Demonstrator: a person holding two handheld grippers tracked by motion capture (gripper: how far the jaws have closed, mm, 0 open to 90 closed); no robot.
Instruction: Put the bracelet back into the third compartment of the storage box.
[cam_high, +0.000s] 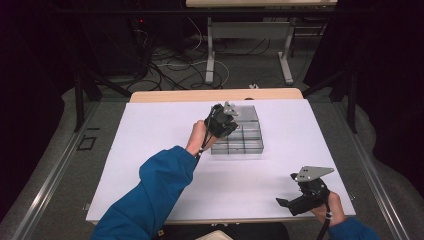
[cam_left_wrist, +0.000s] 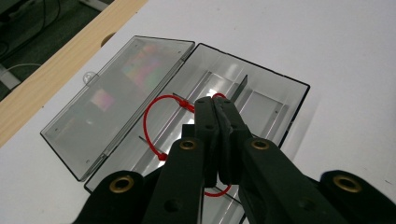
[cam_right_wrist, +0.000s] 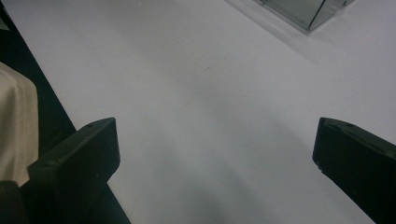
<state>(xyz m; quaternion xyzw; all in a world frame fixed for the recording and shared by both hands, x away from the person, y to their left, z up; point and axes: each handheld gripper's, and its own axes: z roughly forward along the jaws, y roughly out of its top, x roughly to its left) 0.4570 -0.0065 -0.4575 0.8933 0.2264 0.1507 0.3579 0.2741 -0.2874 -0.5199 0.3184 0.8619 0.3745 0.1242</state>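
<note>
Left gripper (cam_left_wrist: 215, 100), jaws pinched together on what looks like a red cable tie (cam_left_wrist: 150, 122), hangs over the open clear box (cam_left_wrist: 275, 77); it should lower the loop flat into one compartment before releasing, right gripper (cam_right_wrist: 215, 154) parked open.

The box (cam_high: 243, 136) is sitting on the table (cam_high: 150, 150), towards its far edge, lid (cam_left_wrist: 116, 100) lying open beside it. A cable tie (cam_left_wrist: 156, 121) is lying inside the box.
</note>
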